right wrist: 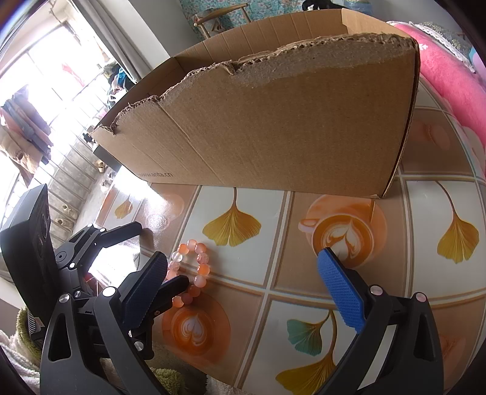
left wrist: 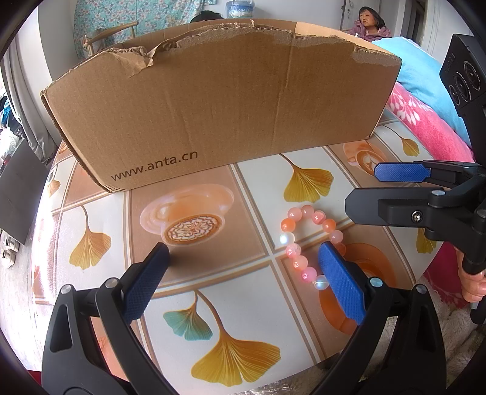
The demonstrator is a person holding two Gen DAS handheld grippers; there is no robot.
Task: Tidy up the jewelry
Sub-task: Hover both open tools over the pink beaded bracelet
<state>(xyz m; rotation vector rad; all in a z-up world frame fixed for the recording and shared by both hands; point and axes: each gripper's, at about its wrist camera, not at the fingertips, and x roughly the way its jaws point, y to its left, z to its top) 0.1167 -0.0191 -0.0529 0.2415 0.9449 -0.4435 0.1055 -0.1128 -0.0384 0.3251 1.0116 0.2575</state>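
Note:
A bracelet of pink and orange beads (left wrist: pixel 306 243) lies on the patterned tablecloth; it also shows in the right wrist view (right wrist: pixel 191 273). My left gripper (left wrist: pixel 243 282) is open, its right finger partly covering the bracelet's right side. My right gripper (right wrist: pixel 246 288) is open and empty; it also shows in the left wrist view (left wrist: pixel 364 188), just right of the bracelet. A torn cardboard box (left wrist: pixel 212 112) marked www.anta.cn stands behind the bracelet, open at the top (right wrist: pixel 273 121). Its inside is hidden.
The tablecloth (left wrist: pixel 237 319) has ginkgo leaves and coffee cups printed on it. Pink and blue blankets (left wrist: pixel 425 115) lie at the right. A person (left wrist: pixel 369 22) sits far behind the box. A window and shelves (right wrist: pixel 45 106) are at the left.

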